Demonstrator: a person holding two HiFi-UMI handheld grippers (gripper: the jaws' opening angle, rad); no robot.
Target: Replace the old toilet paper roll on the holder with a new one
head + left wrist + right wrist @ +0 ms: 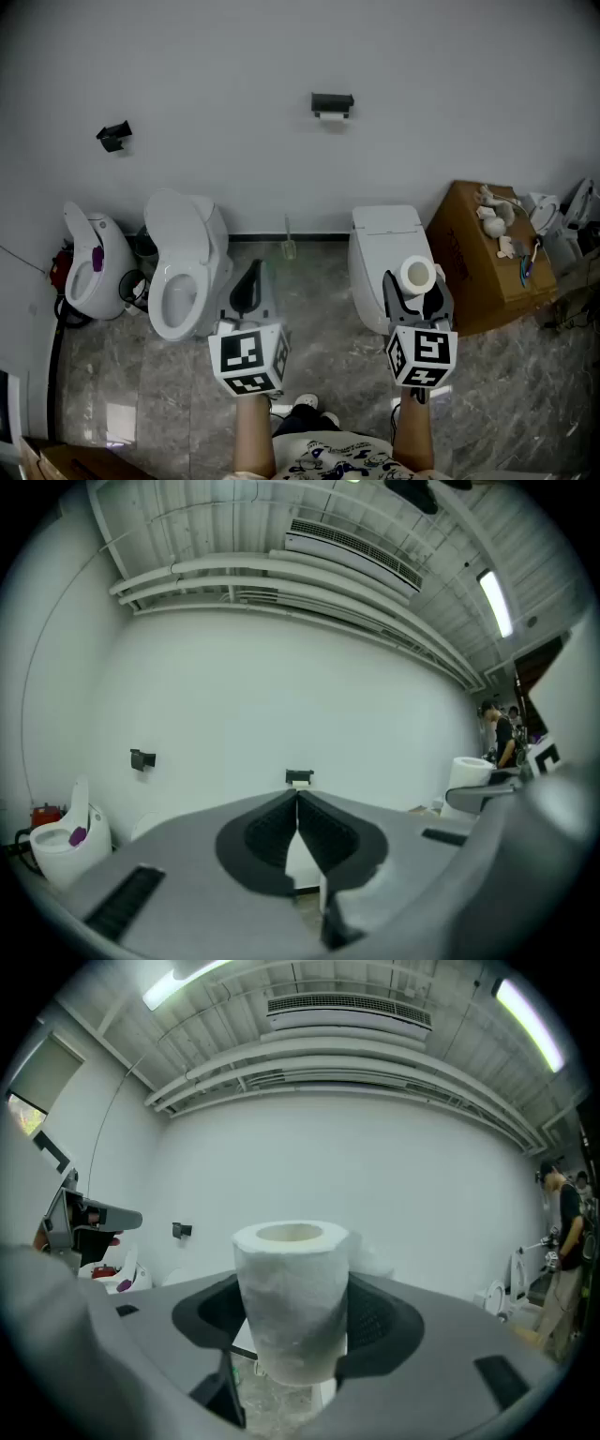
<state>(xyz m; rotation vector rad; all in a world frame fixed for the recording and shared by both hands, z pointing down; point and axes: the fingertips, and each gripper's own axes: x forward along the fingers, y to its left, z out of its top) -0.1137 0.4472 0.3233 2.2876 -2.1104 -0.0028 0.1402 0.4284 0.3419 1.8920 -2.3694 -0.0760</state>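
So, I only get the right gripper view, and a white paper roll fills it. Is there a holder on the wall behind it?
Observer: Yes. The head view shows a dark holder on the wall ahead, with a little white paper on it.
Visitor: Anything carried on the other side?
Observer: No. The left tool is shut tight, with nothing in it.
Visitor: And who carries mine?
Observer: A person. A forearm leads up to the right tool, which grips your paper roll.
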